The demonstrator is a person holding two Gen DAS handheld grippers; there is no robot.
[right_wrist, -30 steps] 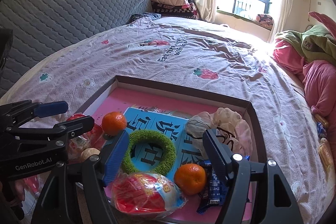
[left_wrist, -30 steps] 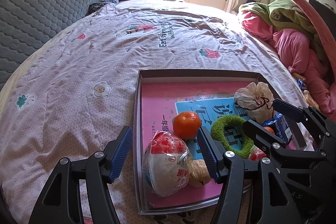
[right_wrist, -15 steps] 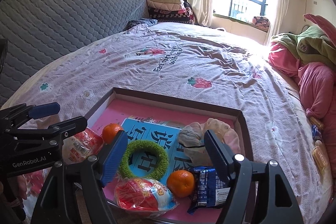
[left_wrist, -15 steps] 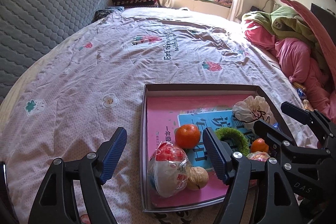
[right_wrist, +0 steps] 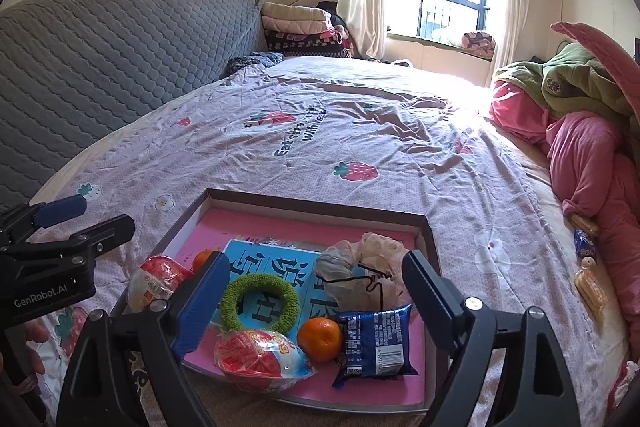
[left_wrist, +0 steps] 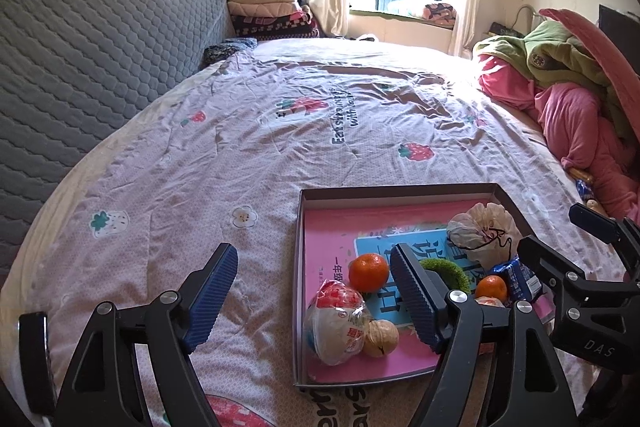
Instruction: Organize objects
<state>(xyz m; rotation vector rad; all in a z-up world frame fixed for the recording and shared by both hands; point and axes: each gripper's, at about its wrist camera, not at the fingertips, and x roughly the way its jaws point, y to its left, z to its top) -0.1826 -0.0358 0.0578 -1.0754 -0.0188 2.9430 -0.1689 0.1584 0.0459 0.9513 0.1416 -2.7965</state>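
Observation:
A shallow brown tray (left_wrist: 396, 190) with a pink floor lies on the bed. It holds two oranges (left_wrist: 368, 272) (right_wrist: 320, 339), two red-and-white wrapped snacks (left_wrist: 336, 323) (right_wrist: 260, 355), a walnut (left_wrist: 381, 338), a green fuzzy ring (right_wrist: 260, 301), a blue packet (right_wrist: 374, 341) and a cream pouch (right_wrist: 360, 267). My left gripper (left_wrist: 314, 255) hovers above the tray's near left edge. Its jaws are opening, and nothing is held between them. Over the tray's near side, my right gripper (right_wrist: 316, 263) is likewise opening and holds nothing.
The tray sits on a pink strawberry-print bedspread (left_wrist: 280, 147). A grey quilted headboard (left_wrist: 92, 59) rises at the left. Pink and green clothes (right_wrist: 580, 131) pile up at the right, with small snack packets (right_wrist: 584, 247) beside them. Folded blankets (right_wrist: 304, 27) are stacked at the far end.
Both grippers have risen and drawn back from the tray, so its contents look smaller and lower. Both pairs of jaws stand wider. Nothing in the tray has moved.

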